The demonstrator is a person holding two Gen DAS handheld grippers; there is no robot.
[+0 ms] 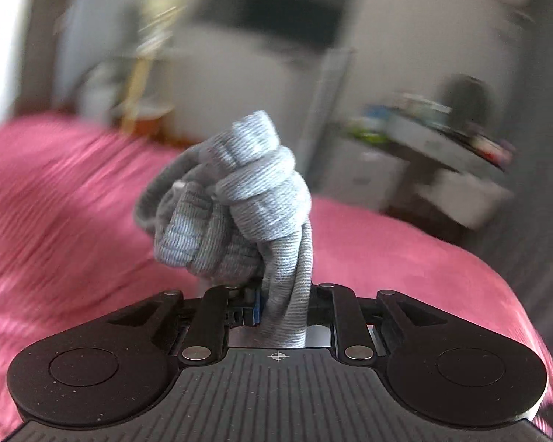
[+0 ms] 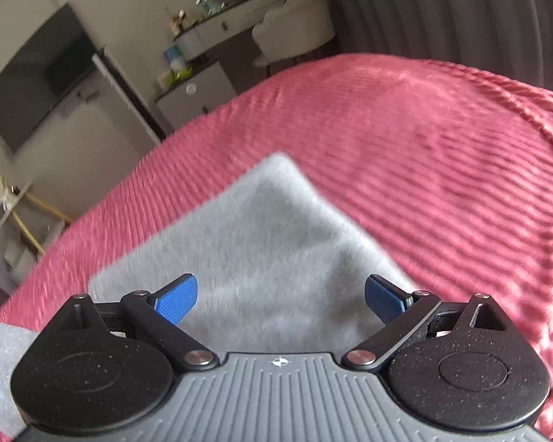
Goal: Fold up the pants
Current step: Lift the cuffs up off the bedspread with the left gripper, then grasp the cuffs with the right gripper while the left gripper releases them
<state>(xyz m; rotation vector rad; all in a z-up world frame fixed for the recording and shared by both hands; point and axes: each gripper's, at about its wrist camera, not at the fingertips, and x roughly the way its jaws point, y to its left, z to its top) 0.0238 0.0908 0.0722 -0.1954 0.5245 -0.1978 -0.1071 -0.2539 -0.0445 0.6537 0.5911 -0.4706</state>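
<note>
Above the pink bedspread [image 1: 55, 199], the left gripper [image 1: 276, 305] is clamping a bunched fold of the grey pants [image 1: 239, 199] — apparently mid-fold. The right gripper [image 2: 281, 300] is hovering spread wide over the flat part; next, laying the fold squarely.

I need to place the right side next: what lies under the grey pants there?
The grey pants lie flat on the pink ribbed bedspread, which shows all round them. The open right hand-held gripper hovers above. Whatever is beneath the cloth itself is covered.
</note>
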